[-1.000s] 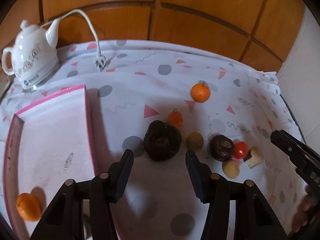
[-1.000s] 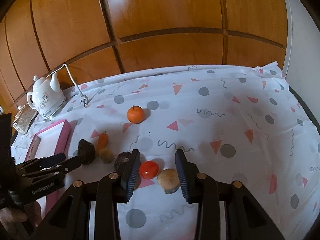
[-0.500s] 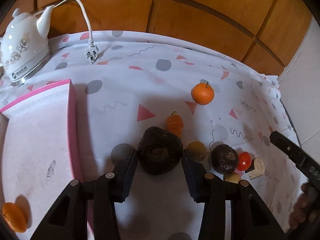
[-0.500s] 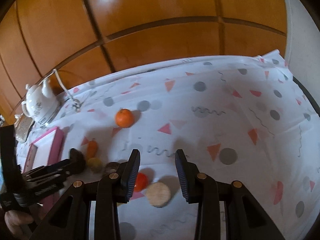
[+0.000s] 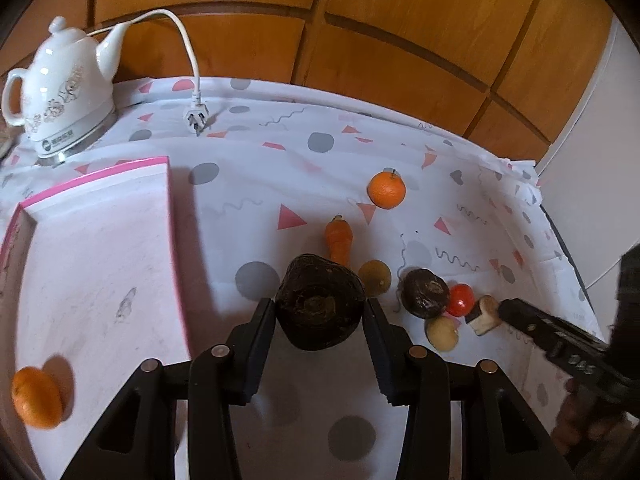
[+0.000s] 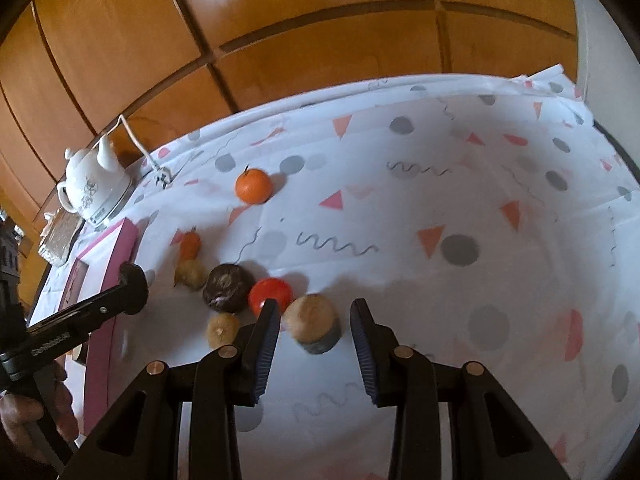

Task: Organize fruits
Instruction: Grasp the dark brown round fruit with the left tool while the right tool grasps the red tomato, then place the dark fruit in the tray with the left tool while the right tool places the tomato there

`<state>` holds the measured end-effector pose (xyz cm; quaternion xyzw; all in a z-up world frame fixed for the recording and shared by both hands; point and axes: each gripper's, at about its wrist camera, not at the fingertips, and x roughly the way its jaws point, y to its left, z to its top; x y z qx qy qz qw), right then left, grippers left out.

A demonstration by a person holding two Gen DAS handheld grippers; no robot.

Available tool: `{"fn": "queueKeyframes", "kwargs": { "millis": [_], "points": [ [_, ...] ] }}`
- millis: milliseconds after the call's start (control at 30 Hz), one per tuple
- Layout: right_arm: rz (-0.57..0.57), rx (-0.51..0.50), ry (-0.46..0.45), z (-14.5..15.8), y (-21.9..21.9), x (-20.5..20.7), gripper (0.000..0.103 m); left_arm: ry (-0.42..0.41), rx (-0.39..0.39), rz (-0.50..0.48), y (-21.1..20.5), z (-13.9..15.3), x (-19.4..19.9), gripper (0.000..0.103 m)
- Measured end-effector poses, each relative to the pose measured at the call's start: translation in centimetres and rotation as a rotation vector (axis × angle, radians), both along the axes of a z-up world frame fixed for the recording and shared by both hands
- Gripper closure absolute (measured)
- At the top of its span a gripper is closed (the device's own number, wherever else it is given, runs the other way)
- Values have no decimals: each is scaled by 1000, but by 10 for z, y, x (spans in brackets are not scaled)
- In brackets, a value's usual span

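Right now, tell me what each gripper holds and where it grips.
Left gripper: jaws flank the large dark fruit at its sides; firm contact unclear. Right gripper: open, holds nothing.

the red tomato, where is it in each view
Left wrist: the red tomato is right of centre, between a dark round fruit and a tan mushroom piece.
Right wrist: low centre-left, just past the right tool's left finger.
Shared landmark: the white kettle.

Little is legible — the right gripper [image 5: 505,312] bears white digits on its side that look like "045". The white electric kettle [image 5: 60,84] carries a blue logo and characters on its base, too small to read.
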<state>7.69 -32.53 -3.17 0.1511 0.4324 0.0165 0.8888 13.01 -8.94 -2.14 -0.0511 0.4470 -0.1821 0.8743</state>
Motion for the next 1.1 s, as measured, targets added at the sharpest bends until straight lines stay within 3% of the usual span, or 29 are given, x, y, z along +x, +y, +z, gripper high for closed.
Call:
{"fn": "queueKeyframes", "kwargs": {
  "millis": [300,567,700,1100],
  "points": [
    [-4,-78,34,-11,12,6,66,-62,-36,43,31,29,-23,57],
    [14,-118,-52,11,26,-1,63,-86,-24,155,79,38,-18,57],
    [84,-131,-58,15,44,7,64,-97,-9,220,103,38,-11,57],
    [195,-235,57,-5,56,38,67,-35,92,336,138,10,7,53]
  ]
}}
